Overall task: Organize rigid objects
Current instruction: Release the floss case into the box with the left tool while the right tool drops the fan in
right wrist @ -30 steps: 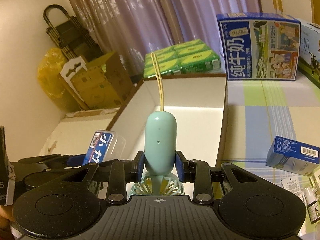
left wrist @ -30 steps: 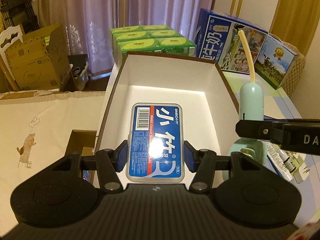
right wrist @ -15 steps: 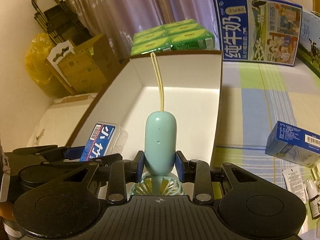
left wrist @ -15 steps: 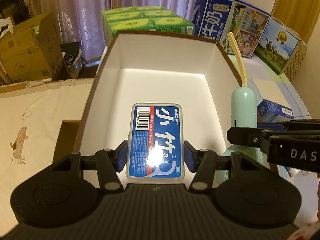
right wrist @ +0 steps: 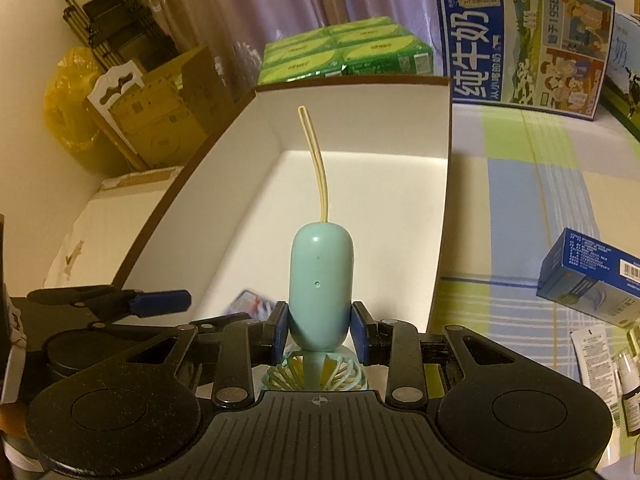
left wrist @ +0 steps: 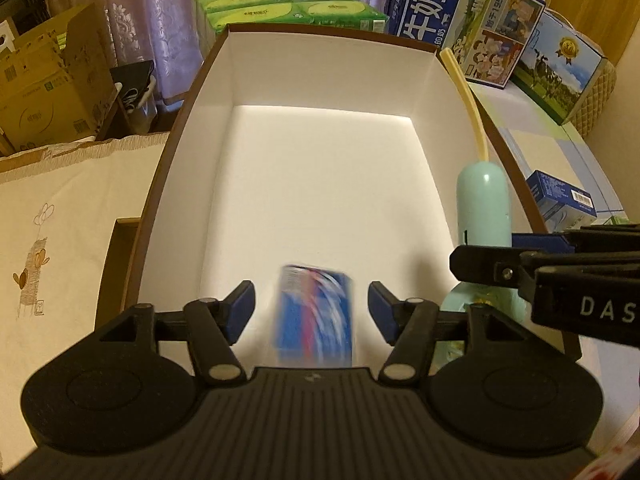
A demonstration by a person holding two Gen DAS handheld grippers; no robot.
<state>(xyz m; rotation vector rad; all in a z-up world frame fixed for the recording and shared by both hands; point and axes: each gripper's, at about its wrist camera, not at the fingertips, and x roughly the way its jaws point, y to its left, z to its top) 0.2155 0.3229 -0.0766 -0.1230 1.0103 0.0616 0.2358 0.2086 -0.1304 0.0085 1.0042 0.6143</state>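
A blue plastic case [left wrist: 314, 314] shows as a blur between the pads of my left gripper [left wrist: 312, 308], touching neither; it is dropping into the white box [left wrist: 320, 92]. The left jaws are opening. A corner of the case [right wrist: 250, 303] peeks out low in the right wrist view. My right gripper [right wrist: 320, 330] is shut on the handle of a mint-green hand fan [right wrist: 321, 276], its yellow strap pointing up and its fan head below the pads. The fan [left wrist: 484, 208] hangs over the box's right wall beside my left gripper.
Green packs [left wrist: 280, 12] and blue milk cartons [left wrist: 464, 20] stand behind the box. A small blue carton [right wrist: 596, 284], sachets and little bottles [right wrist: 630, 396] lie on the checked cloth at the right. Cardboard boxes [left wrist: 44, 92] sit left of the table.
My left gripper's pads have spread apart and let go of the blue case, which now falls toward the box floor. Both grippers have sunk lower over the box. The fan stays clamped.
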